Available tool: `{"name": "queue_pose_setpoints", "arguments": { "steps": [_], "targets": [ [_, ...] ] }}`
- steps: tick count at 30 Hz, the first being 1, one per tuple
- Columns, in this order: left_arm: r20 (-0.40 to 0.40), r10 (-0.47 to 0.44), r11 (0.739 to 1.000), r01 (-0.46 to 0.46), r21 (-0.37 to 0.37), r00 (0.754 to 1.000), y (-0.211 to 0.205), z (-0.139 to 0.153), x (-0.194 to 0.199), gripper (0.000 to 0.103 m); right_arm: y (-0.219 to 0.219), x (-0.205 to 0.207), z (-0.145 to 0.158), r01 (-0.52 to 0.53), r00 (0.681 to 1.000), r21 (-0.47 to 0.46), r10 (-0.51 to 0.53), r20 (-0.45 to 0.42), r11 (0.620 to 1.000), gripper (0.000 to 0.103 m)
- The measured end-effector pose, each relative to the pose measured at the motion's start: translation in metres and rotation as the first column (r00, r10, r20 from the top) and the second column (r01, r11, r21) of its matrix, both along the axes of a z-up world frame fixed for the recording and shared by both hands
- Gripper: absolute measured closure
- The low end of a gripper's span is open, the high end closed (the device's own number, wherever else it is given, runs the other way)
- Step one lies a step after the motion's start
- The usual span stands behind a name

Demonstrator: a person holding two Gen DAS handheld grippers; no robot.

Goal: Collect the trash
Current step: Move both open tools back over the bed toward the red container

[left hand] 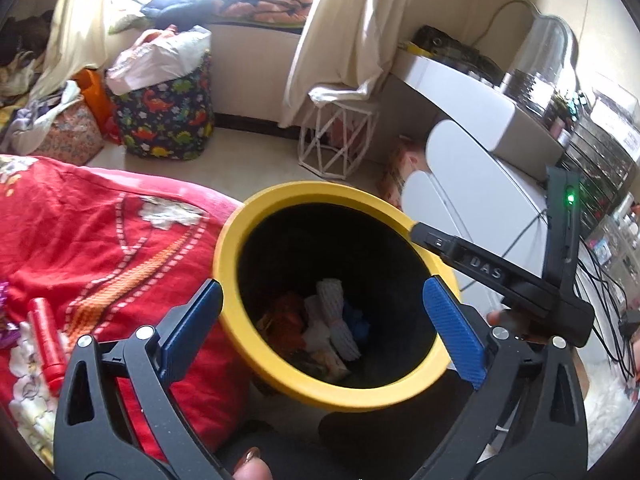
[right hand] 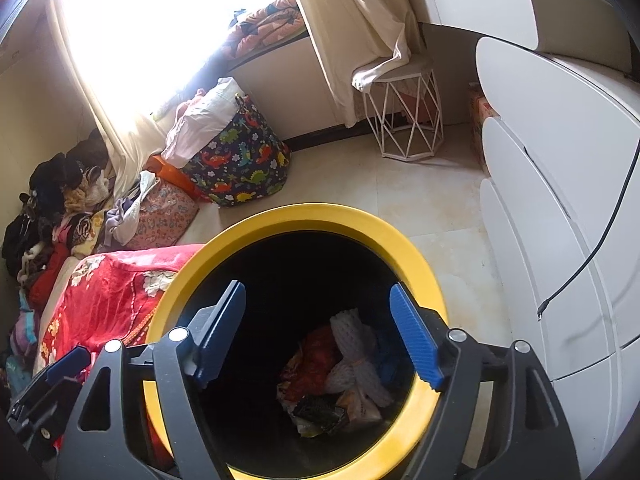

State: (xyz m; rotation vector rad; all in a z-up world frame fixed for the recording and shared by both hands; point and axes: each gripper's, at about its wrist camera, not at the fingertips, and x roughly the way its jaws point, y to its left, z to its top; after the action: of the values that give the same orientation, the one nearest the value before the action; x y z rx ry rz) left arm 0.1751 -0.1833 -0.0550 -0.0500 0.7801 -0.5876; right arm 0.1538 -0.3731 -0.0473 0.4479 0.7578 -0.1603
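Over one yellow-rimmed bin [right hand: 420, 258], two grippers, left [left hand: 322, 318] and right [right hand: 318, 332], both spread, empty; trash pile [right hand: 344, 376] inside.

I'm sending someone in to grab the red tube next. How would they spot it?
Start at the bed with the red floral blanket, left of the yellow-rimmed bin. The red tube lies on that blanket, near its edge closest to the camera. It is a smooth, glossy cylinder, unlike the soft patterned fabric around it.
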Motion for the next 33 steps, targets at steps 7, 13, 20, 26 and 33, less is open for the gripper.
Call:
{"name": "queue_pose_setpoints", "arguments": {
  "steps": [7, 13, 20, 26, 33],
  "targets": [
    [0.070, 0.104, 0.994, -0.106, 0.018, 0.992, 0.037, 0.012, -0.001, 0.011, 0.035, 0.003, 0.013, -0.094, 0.995, -0.019, 0.095, 0.035, 0.995, 0.025],
    [0.125, 0.177, 0.982, -0.184, 0.042, 0.976, 0.070, 0.021, 0.000, 0.011, 0.075, 0.006, 0.024, -0.191, 0.979, -0.039, 0.194, 0.065, 0.981, 0.023],
    [0.128, 0.281, 0.958, -0.287, 0.030, 0.951, 0.116, 0.021, 0.004, 0.011, 0.122, 0.011, 0.026, -0.304, 0.950, -0.066, 0.308, 0.057, 0.950, 0.021],
    [0.114, 0.396, 0.915, -0.402, 0.031, 0.911, 0.167, 0.014, 0.010, 0.011, 0.173, 0.013, 0.020, -0.428, 0.901, -0.080, 0.432, 0.034, 0.900, 0.021],
    [0.066, 0.509, 0.859, -0.512, 0.028, 0.858, 0.229, -0.001, 0.014, 0.011, 0.233, 0.017, 0.008, -0.564, 0.825, -0.075, 0.565, -0.010, 0.822, 0.021]
  ]
}}
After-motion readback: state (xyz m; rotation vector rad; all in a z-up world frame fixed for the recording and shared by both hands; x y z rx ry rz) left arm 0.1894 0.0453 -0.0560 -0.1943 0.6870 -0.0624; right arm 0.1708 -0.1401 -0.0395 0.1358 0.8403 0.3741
